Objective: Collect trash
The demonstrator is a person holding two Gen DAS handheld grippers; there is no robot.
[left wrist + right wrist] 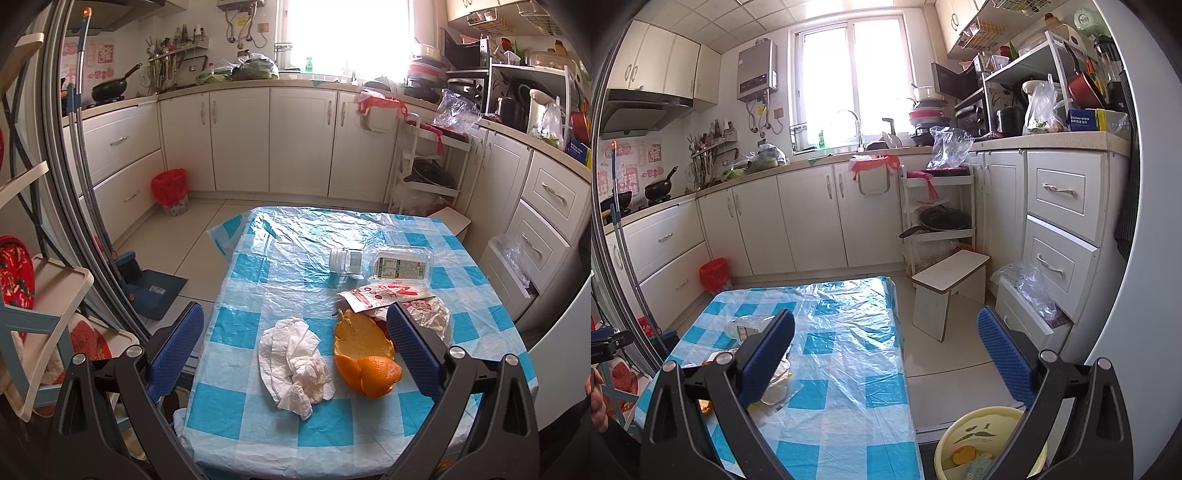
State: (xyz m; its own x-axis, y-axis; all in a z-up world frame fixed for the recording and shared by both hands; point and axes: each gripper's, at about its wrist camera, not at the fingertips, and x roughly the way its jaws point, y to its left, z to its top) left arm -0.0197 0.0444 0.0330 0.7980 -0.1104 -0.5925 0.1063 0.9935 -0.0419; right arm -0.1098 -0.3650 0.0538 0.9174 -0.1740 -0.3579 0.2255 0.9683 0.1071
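Observation:
On the blue-checked table [236, 413] lie a crumpled white tissue [295, 363], an orange peel [364, 354], a red-and-white wrapper [384, 295], a crumpled white wrapper [432, 314] and an empty clear plastic bottle [380, 263] on its side. My left gripper [295, 347] is open and empty, its jaws either side of the tissue and peel. My right gripper [886, 354] is open and empty, above the table's right edge [901, 354]. A yellow bin [990, 443] stands on the floor below it, with orange peel and scraps inside. The bottle [746, 326] shows partly behind the right gripper's left finger.
A white step stool [949, 284] stands right of the table. A red-lined waste basket [170, 192] sits by the far cabinets. A broom and dustpan [147, 284] lean at the left. A child's chair [48, 314] is at the far left. Open drawers with plastic bags [1030, 291] are at the right.

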